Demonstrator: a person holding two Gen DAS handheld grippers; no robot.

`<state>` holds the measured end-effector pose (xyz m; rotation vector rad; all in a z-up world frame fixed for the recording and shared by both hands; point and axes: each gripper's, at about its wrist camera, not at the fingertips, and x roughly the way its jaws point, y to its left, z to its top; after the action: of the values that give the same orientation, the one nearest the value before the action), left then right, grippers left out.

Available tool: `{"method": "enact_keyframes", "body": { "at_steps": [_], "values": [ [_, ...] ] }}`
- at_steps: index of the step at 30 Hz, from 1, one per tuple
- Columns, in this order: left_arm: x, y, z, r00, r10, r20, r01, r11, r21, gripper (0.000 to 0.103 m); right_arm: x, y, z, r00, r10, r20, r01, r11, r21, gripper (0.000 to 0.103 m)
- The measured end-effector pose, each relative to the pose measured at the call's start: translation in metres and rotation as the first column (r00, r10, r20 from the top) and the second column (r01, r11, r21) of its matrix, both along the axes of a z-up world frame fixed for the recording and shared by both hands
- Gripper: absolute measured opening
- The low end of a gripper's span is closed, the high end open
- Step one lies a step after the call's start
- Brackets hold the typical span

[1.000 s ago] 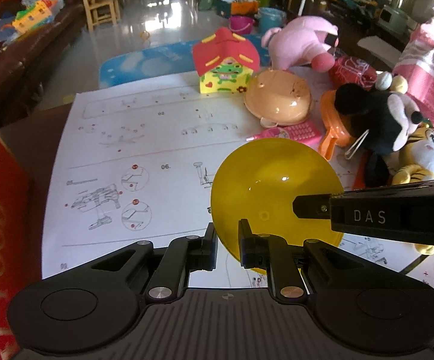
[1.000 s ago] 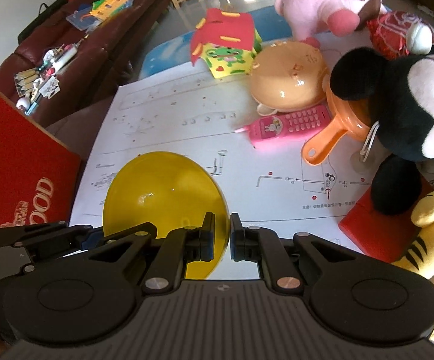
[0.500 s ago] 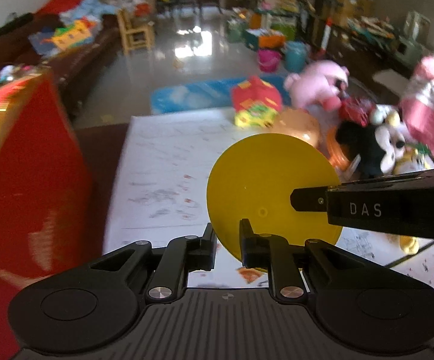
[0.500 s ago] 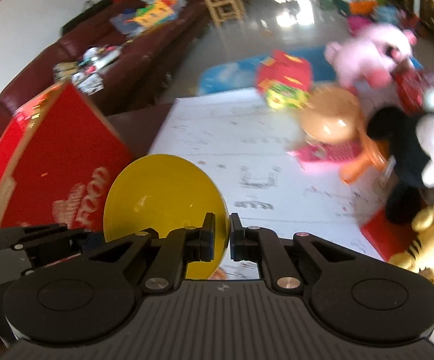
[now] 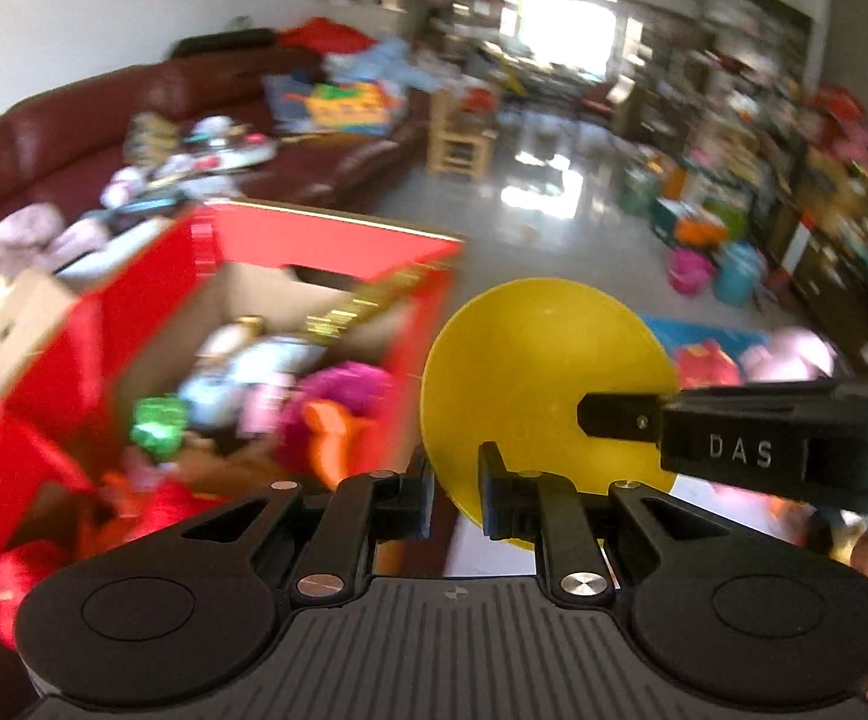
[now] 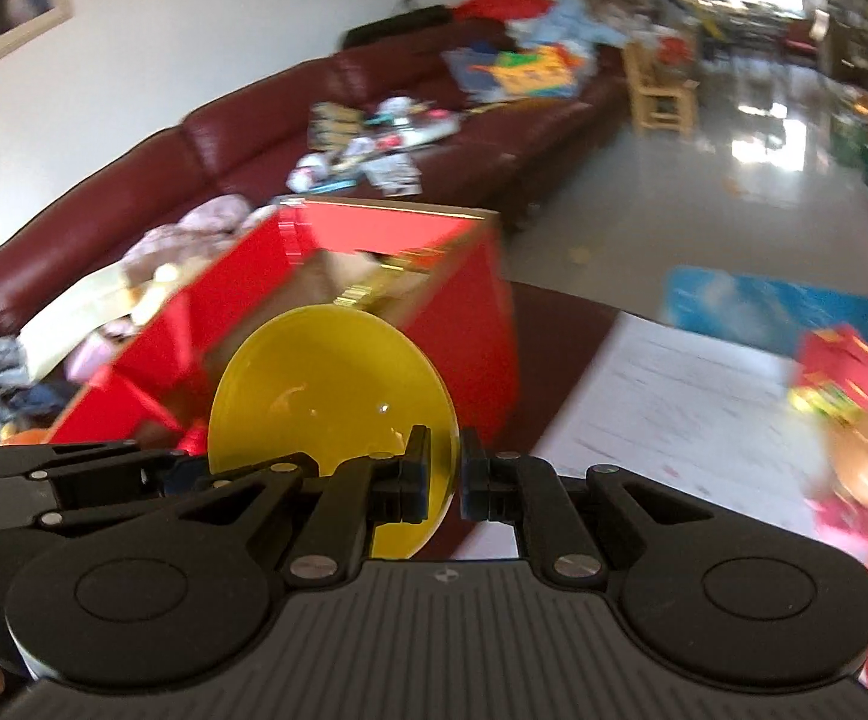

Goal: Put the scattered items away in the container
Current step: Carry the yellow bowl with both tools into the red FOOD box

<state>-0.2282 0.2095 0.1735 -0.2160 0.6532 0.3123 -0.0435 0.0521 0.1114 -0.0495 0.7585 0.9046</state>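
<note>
Beside a maroon sofa, red toy-filled box; glossy yellow bowl pinched at opposite rims by both nearly closed tongs, left and right.

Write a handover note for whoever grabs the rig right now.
Left gripper: shut on the near rim of the yellow bowl.
Right gripper: shut on the same bowl's rim, at its other side.
Bowl: held in the air by both grippers, close to the open red box, not in it.
Done: the box already holds several toys.
Left: carry the bowl over the opening, lower it and release. Then fetch the toy house and the other toys, blurred here, from the paper-covered table.
</note>
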Motion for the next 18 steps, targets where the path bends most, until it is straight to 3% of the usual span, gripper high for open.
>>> {"method": "enact_keyframes", "body": {
  "at_steps": [6, 11, 12, 13, 14, 15, 16, 18],
  "values": [
    [-0.025, 0.070, 0.011, 0.984, 0.174, 0.030, -0.172, 0.984, -0.048, 0.013, -0.006, 0.075, 0.010, 0.992, 0.124, 0.005, -0.124, 0.992, 0.015, 0.011],
    [-0.034, 0.102, 0.016, 0.964, 0.261, 0.047, -0.258, 0.964, -0.060, 0.013, -0.015, 0.124, 0.019, 0.981, 0.192, 0.014, -0.192, 0.981, 0.013, 0.011],
    [-0.034, 0.108, 0.017, 0.960, 0.276, 0.052, -0.273, 0.960, -0.062, 0.015, -0.014, 0.132, 0.021, 0.979, 0.201, 0.020, -0.202, 0.979, 0.015, 0.014],
    [-0.034, 0.113, 0.016, 0.954, 0.295, 0.052, -0.292, 0.954, -0.066, 0.036, -0.015, 0.139, 0.022, 0.977, 0.212, 0.023, -0.212, 0.977, 0.017, 0.015],
    [-0.033, 0.116, 0.014, 0.945, 0.325, 0.047, -0.322, 0.945, -0.063, 0.059, -0.014, 0.144, 0.022, 0.975, 0.219, 0.027, -0.219, 0.975, 0.021, 0.039],
    [-0.033, 0.119, 0.013, 0.936, 0.349, 0.043, -0.346, 0.937, -0.055, 0.070, -0.013, 0.148, 0.024, 0.977, 0.210, 0.034, -0.211, 0.977, 0.025, 0.082],
    [-0.033, 0.121, 0.011, 0.930, 0.365, 0.043, -0.363, 0.930, -0.051, 0.084, -0.012, 0.149, 0.024, 0.982, 0.181, 0.048, -0.182, 0.983, 0.030, 0.095],
    [-0.032, 0.122, 0.006, 0.930, 0.366, 0.036, -0.364, 0.930, -0.049, 0.086, -0.011, 0.145, 0.024, 0.987, 0.136, 0.088, -0.141, 0.988, 0.058, 0.094]
  ]
}}
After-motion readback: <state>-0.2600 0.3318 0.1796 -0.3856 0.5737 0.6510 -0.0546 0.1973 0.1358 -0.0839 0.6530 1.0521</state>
